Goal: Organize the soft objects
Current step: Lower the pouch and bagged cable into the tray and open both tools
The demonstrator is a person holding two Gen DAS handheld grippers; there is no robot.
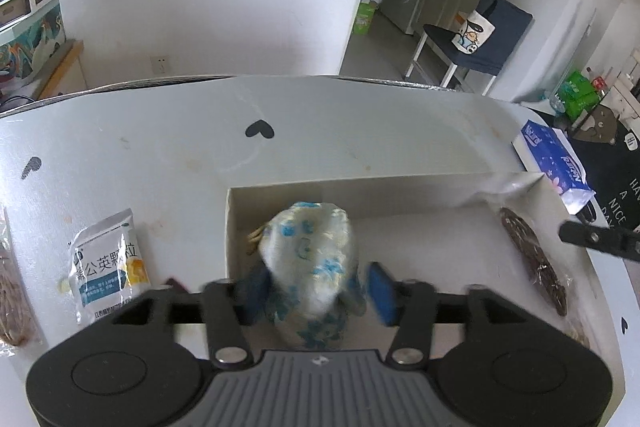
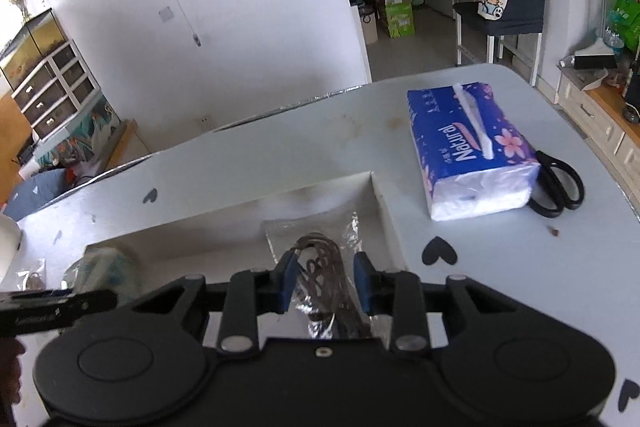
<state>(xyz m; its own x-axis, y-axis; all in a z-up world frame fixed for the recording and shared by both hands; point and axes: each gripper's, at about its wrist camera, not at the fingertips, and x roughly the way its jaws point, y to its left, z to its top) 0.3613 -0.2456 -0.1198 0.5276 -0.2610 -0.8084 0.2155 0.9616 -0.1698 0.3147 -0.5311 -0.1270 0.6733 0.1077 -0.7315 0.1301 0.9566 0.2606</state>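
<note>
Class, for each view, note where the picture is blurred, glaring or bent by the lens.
Left wrist view: the pouch and the left gripper pads are motion-blurred; the table edge bows from fisheye. Right wrist view: the wall is washed out, the clear bag glints, the tissue pack is sharp.

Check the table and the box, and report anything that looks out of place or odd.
The black scissors lie on the table beside the tissue pack, a hard, sharp tool among soft things. The table also shows brownish stains. In the white box, the blue-patterned pouch stands upright; nothing looks spilled.
</note>
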